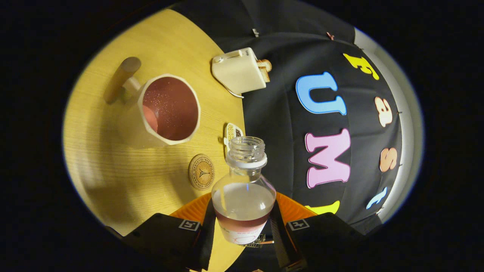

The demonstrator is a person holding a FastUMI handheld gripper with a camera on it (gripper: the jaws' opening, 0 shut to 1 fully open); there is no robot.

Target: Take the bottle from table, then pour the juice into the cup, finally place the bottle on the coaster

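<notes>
My gripper (242, 223) is shut on a clear plastic bottle (244, 189), one finger on each side of its body. The bottle has no cap, and a little reddish juice lies low in it near the label. The whole view is rolled, so the table runs up one side. A cream faceted cup (166, 111) with a wooden handle stands on the yellow wooden table (113, 170), beyond the fingers and off to one side of the bottle mouth; reddish juice shows inside it. A round cork coaster (201, 171) lies on the table between the cup and the bottle.
A cream toaster (239, 71) with bread in it stands at the table's far edge by the black cloth wall. A small patterned object (233, 132) lies near the table edge just behind the bottle's neck.
</notes>
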